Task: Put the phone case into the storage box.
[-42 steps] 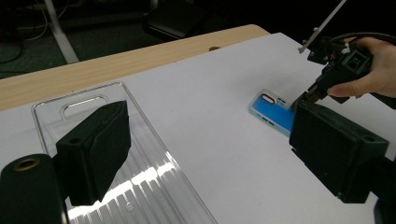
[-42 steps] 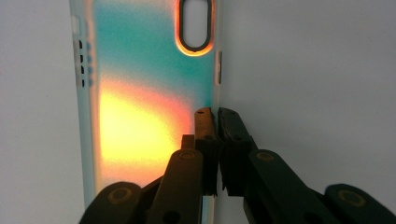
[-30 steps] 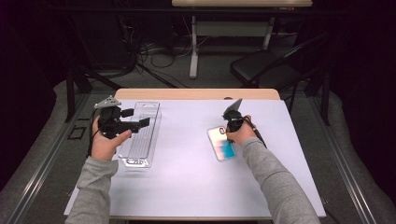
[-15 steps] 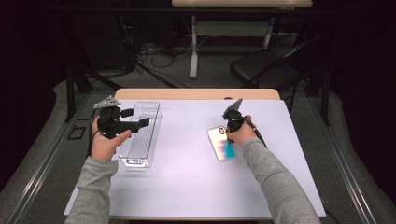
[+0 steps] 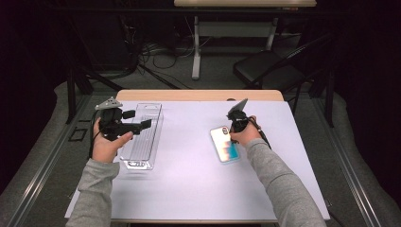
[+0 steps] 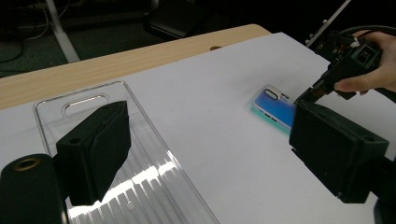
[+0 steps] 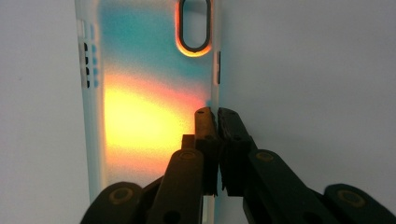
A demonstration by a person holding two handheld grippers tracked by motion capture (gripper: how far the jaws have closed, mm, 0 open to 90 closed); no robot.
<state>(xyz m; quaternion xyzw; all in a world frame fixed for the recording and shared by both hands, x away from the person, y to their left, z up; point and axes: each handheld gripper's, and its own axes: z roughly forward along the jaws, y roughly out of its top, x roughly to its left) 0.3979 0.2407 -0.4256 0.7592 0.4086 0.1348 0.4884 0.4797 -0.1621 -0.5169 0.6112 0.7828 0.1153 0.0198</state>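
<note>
Right gripper (image 7: 215, 114): my jaws pinched on the phone case's (image 7: 149, 93) long edge; case flat on the table (image 5: 189, 184)
Left gripper (image 6: 205, 140): I hold it jaws wide, empty, above the clear tray (image 5: 144, 137), left of the case

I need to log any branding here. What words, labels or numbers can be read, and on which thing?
None can be read.
Phone case: colour gradient, no print visible.
Clear plastic tray: a small mark near its near end, too small and blurred to read.
Both claws: no lettering visible.

Grey sleeves (image 5: 97, 189), black grippers (image 5: 145, 124) with trailing cables.
</note>
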